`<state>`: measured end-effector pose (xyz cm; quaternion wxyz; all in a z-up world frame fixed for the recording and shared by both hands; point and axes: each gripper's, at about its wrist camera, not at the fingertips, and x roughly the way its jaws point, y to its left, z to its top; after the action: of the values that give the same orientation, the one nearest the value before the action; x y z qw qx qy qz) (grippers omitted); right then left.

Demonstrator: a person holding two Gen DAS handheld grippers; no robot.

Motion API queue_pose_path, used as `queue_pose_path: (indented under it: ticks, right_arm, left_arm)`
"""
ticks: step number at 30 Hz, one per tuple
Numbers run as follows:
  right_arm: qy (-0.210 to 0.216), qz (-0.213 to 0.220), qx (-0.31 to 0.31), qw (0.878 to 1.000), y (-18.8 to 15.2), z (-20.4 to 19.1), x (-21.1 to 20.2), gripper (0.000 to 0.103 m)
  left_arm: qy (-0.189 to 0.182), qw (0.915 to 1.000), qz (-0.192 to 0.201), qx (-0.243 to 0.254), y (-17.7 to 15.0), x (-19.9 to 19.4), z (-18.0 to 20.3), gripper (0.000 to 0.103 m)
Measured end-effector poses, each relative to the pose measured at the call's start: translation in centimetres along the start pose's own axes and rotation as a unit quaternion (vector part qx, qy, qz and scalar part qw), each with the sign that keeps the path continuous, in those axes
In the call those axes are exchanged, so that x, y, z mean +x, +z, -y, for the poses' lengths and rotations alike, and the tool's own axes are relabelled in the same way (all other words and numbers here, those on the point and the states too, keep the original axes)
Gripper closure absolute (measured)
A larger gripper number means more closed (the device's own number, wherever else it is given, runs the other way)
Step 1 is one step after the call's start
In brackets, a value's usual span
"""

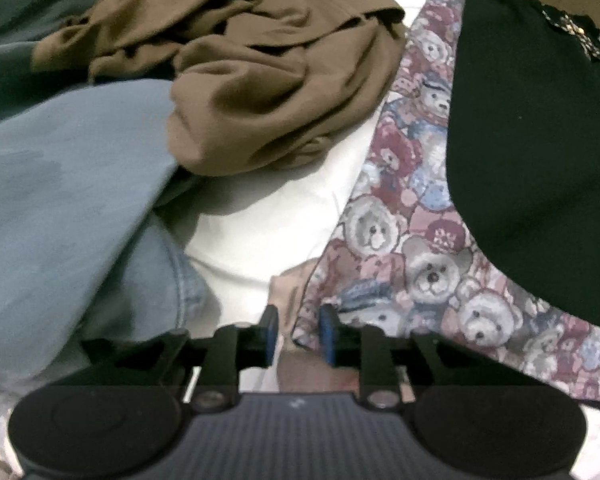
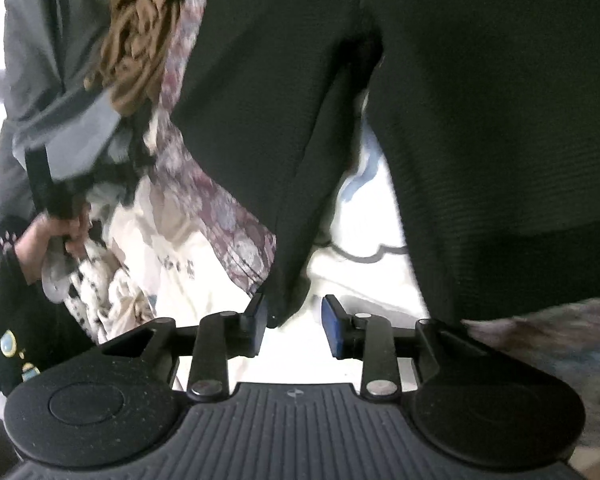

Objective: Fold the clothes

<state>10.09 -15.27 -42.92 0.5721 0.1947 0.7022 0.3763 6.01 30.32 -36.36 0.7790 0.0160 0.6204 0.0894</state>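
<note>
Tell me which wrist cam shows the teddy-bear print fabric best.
Left wrist: the teddy-bear print fabric fills the centre-right, bear faces sharp. Right wrist shows only a blurred strip of it beside the black garment.

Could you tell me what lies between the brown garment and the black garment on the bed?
In the left wrist view, a teddy-bear print cloth runs between the brown garment and the black garment, with white bedding beside it.
</note>
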Motion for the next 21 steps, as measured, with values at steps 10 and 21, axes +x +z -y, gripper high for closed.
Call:
queue_pose_path:
  ticks: [10, 21]
  right_arm:
    - [-0.023, 0.106, 0.007, 0.994, -0.3, -0.2, -10.3, 0.069]
    - [-0.094, 0.248, 0.004, 0.964, -3.9, -2.7, -24.2, 0.069]
  left_arm:
    - [-0.001, 0.9993, 0.029, -0.024, -0.1, -7.2, 1.3, 0.077]
    - [-0.022, 0.9964, 0.074, -0.034, 1.2, -18.1, 4.3, 0.071]
